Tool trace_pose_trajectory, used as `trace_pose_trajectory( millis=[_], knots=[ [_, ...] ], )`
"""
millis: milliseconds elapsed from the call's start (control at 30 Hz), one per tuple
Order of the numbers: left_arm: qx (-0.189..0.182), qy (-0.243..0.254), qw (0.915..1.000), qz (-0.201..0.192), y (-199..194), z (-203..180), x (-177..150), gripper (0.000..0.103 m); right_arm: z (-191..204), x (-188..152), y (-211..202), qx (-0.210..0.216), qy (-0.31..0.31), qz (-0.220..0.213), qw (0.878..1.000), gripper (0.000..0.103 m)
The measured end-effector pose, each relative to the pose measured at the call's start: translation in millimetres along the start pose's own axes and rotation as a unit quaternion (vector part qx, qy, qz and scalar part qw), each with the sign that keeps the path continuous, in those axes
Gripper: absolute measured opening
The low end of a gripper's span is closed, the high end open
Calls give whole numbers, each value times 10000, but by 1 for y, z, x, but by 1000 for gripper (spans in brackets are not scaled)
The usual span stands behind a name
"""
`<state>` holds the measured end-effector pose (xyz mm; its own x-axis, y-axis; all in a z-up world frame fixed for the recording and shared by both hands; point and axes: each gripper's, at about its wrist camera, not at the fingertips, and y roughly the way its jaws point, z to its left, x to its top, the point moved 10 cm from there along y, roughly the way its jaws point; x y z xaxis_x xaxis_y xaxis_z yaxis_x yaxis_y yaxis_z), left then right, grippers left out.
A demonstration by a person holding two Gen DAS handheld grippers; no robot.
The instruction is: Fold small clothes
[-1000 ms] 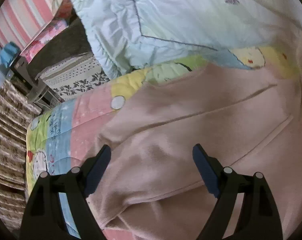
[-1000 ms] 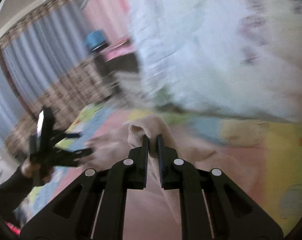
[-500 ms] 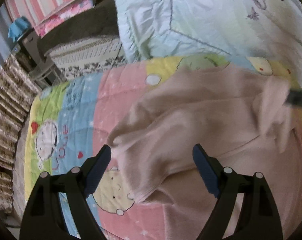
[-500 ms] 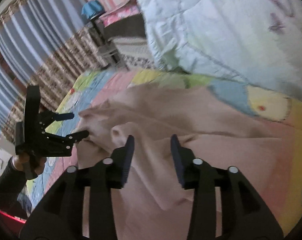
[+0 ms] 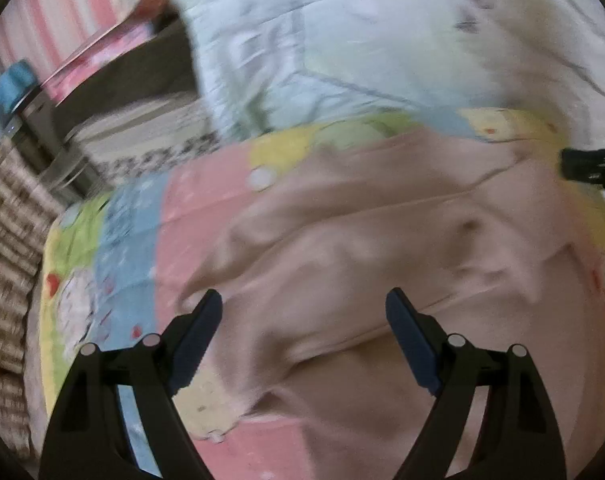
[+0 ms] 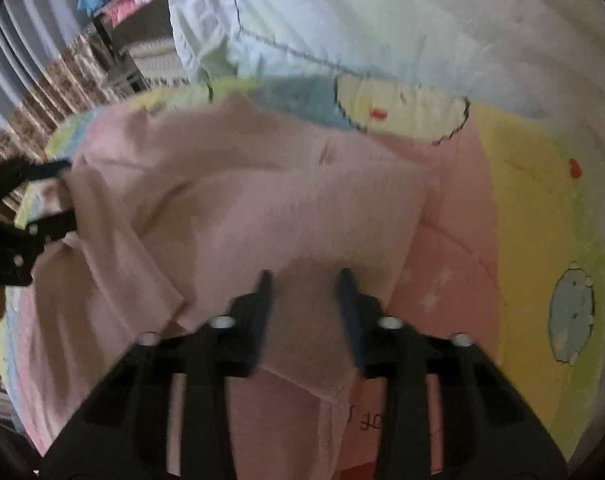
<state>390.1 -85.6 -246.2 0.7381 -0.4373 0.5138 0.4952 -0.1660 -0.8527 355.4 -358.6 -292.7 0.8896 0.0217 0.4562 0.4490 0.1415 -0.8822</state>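
Note:
A pale pink garment [image 5: 382,248] lies rumpled on a colourful cartoon bed sheet [image 5: 126,224]; it also shows in the right wrist view [image 6: 238,208]. My left gripper [image 5: 304,316] is open and empty, hovering over the garment's left part. My right gripper [image 6: 304,280] is open and empty just above the garment's middle. The left gripper shows at the left edge of the right wrist view [image 6: 42,196], beside the garment's edge. The right gripper's tip shows at the right edge of the left wrist view [image 5: 590,166].
A light blue-green quilt [image 5: 342,40] is bunched along the far side of the bed, also in the right wrist view [image 6: 362,20]. Beyond the bed's left edge are a dark bedside stand [image 5: 114,88] and patterned curtains [image 6: 42,76].
My right gripper opened and let go of the garment fold, then moved right and down over the cloth. The garment dropped and spread on the sheet. My left gripper stayed open.

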Motion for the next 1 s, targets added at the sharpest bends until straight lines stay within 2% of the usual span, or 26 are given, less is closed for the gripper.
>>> trace_pose_trajectory(
  millis=[67,167,233,333,367,400,433,467,533,600,667,700,767,800,867,933,1000],
  knots=[
    [-199,267,9994,-43,2,-27,10,84,0,0,1,-20,-15,-34,10000,28],
    [-280,656,9974,-86,14,-60,26,85,-2,3,4,64,39,-61,10000,27],
    [-351,746,9966,63,31,-77,33,84,-6,2,4,90,69,-76,9999,25],
    [-801,755,9933,360,54,-95,37,83,-8,-1,5,132,30,-81,9999,25],
    [-939,701,9921,445,62,-98,38,78,-6,-1,6,137,2,-77,9999,25],
    [-1144,635,9899,537,67,-100,37,44,-6,0,5,122,-26,-76,9999,25],
    [-1363,476,9870,704,72,-101,35,19,-5,-1,5,99,-52,-77,9999,25],
    [-1436,203,9861,806,76,-97,35,19,-4,-1,6,70,-92,-79,9999,25],
    [-1579,-265,9842,755,72,-86,38,18,-4,0,6,64,-106,-85,9999,25],
    [-1776,-1022,9770,585,57,-65,39,18,-4,1,7,60,-91,-103,9999,25],
    [-2050,-1867,9599,425,41,-42,34,18,-6,1,9,81,-65,-115,9999,25],
    [-2135,-2336,9477,412,35,-30,27,18,-6,2,10,98,-49,-115,9999,25],
    [-2219,-2884,9297,574,32,-17,6,19,-6,3,11,116,-32,-98,9999,25],
    [-2129,-2988,9278,680,33,-13,-6,23,-6,3,11,103,-44,-93,9999,25],
    [-1804,-2892,9366,810,35,-7,-24,33,-5,4,12,73,-64,-72,9999,25],
    [-1277,-2718,9502,835,36,4,-39,46,-5,5,12,53,-66,-61,9999,26],
    [-1105,-2631,9549,825,31,13,-44,53,-5,5,12,46,-47,-54,10000,26]
  ],
)
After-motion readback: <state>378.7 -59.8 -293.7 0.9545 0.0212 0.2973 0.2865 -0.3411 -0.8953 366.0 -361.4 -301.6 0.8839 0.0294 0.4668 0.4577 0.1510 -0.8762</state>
